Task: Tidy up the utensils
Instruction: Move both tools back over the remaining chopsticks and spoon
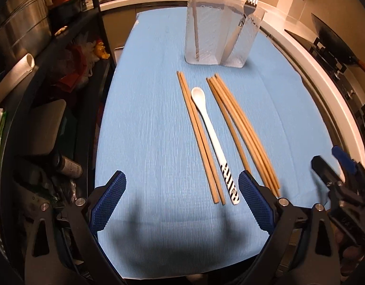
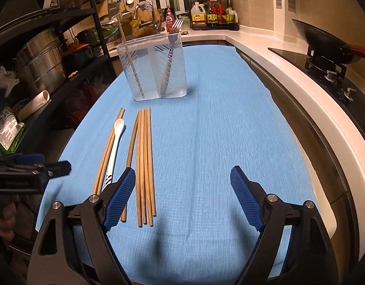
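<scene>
Both grippers, left [image 1: 182, 204] and right [image 2: 182, 197], gape empty. Chopsticks [image 2: 144, 166] lie at the right's 11 o'clock, holder [image 2: 158, 71] at 12; pinch one stick midway, keeping it level.

No text could be read: the bottle labels [image 2: 198, 18] on the far rack and the green packet [image 2: 7, 128] were too blurred.

Left claw [image 1: 182, 199] and right claw [image 2: 182, 196] both gape wide, empty
</scene>
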`<state>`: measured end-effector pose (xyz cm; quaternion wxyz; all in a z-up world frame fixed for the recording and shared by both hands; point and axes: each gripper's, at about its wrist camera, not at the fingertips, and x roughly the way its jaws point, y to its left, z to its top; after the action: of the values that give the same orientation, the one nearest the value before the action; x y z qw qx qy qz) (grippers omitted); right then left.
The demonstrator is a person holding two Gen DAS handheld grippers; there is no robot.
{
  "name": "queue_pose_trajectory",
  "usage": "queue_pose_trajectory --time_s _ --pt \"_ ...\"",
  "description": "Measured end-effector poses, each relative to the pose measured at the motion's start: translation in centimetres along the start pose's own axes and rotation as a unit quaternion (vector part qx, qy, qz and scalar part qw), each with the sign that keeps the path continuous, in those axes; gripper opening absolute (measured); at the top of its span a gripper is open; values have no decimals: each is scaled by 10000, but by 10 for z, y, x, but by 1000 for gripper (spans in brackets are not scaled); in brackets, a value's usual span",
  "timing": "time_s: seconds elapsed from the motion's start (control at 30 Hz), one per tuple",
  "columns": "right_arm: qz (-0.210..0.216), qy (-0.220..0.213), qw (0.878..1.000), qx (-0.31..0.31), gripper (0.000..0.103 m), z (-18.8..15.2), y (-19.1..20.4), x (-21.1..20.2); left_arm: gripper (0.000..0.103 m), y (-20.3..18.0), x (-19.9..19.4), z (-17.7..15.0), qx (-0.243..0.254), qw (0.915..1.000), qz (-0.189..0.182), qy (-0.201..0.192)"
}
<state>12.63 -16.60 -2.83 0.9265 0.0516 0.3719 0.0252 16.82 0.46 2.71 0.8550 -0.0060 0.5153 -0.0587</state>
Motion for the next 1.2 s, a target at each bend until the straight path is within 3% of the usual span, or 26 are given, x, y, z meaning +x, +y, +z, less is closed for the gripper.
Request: queue_pose_trajectory --time_s 0.43,0.93,1.2 --pt "20 451 9990 13 81 6 -3 35 93 9 1 37 -69 9987 -297 409" --pt "-84 594 9980 173 81 8 -9 50 93 28 17 73 -408 9980 -426 230" --pt "-14 562 9983 170 82 4 -10 50 93 14 12 75 -273 9982 -522 139"
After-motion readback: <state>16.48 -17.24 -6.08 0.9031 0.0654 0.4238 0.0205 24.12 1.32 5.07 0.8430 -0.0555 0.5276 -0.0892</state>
